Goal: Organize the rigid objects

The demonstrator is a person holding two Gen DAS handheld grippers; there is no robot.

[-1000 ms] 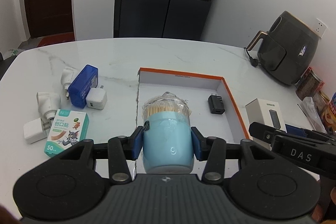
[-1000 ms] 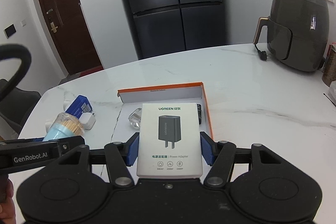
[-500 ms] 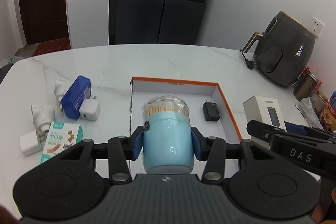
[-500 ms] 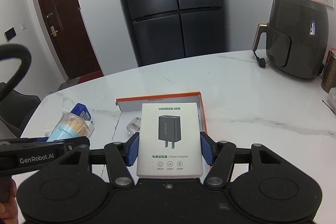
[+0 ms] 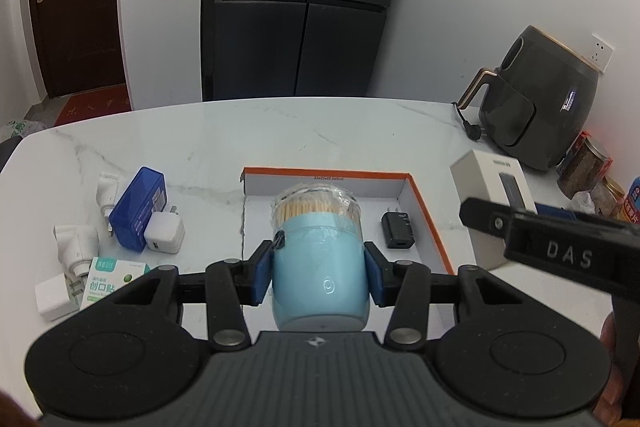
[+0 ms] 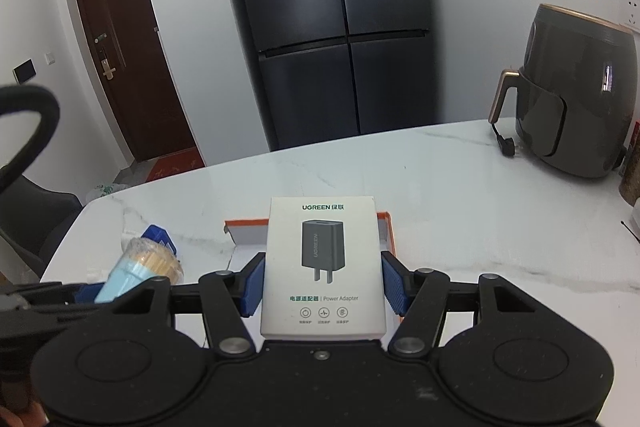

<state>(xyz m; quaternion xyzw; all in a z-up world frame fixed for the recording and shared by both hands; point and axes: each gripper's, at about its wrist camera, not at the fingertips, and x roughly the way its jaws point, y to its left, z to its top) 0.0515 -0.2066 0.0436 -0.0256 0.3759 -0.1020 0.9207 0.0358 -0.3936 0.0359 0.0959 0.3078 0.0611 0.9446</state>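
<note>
The left tongs (image 5: 319, 277) are closed on a blue toothpick jar (image 5: 318, 269), their blue pads pressed to its two sides; the jar stands upright between them, toothpicks showing under its clear lid. Just ahead of and below these tongs lies an open tray (image 5: 424, 203) with orange edges on the white marble counter (image 5: 320, 131). A black plug (image 5: 397, 230) lies inside the tray, ahead and a little right of the jar.

Left of the left tongs, on the counter, sit a blue box (image 5: 140, 211) with a white charger (image 5: 165, 234) touching its near end, two white adapters (image 5: 78, 247) nearer still, and a plaster box (image 5: 110, 283) partly hidden by the tongs' body.

The right tongs (image 6: 323, 285) stand partway open and clamp a white adapter box (image 6: 323, 263) by its long sides, printed face up. The tray's far rim shows behind it. In the left view this box hangs to the right of the tray. An air fryer (image 5: 544, 99) stands far right on the counter.
</note>
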